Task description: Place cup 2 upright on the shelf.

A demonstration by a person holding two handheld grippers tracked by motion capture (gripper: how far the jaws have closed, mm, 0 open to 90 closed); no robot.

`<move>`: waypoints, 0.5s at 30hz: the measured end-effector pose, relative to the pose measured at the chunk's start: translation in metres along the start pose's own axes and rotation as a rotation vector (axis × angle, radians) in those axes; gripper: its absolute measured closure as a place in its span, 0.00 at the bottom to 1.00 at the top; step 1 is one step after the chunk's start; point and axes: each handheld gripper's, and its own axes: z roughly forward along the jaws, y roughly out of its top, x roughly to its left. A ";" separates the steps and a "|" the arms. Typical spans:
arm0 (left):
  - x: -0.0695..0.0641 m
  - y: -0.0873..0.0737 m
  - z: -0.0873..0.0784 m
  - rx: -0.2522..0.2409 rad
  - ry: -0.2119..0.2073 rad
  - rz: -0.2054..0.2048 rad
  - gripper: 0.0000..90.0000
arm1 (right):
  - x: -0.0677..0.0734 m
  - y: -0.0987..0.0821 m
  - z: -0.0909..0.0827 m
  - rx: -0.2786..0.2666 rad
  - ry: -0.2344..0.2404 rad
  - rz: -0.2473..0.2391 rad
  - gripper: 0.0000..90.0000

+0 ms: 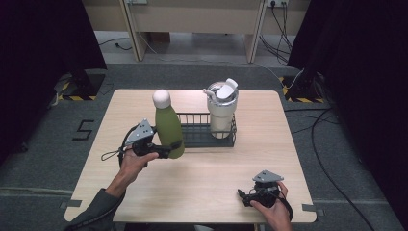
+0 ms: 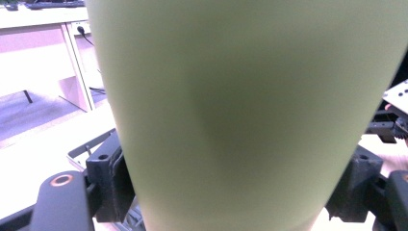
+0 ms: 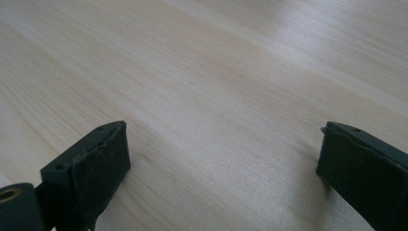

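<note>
Progress: green bottle (image 1: 168, 126) is gripped low on its body and held upright, tilted a little, just beside the left end of the black wire rack (image 1: 204, 139). It can't be told whether its base is on the bench (image 1: 202, 178) or slightly lifted. Judged approx. halfway.
Done: one white tumbler (image 1: 222, 113) is already stood in the rack's right part.
Left: bottle is probably to be set into the rack's free left part, then let go.
Left hand-held gripper (image 1: 166, 151): clamped on the bottle; in the left gripper view the jaws are pressed to both sides of the bottle's lower body (image 2: 240, 120), spread wide to fit it.
Right hand-held gripper (image 1: 246, 197): jaws spread wide, nothing betw. them; bare bench wood (image 3: 216, 96) is seen past the jaws. It's held at the near right edge, well apart from rack and bottle.
Bottle position: betw. the left jaws; rack is just beyond and to the right of it.
</note>
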 end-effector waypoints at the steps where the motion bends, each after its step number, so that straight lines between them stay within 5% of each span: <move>1: 0.001 0.002 0.001 0.001 0.003 -0.002 0.23 | 0.000 0.000 0.000 0.000 0.000 0.000 0.05; 15: 0.011 0.028 0.016 -0.003 0.015 0.005 0.23 | 0.000 0.000 0.000 0.003 0.000 0.002 0.05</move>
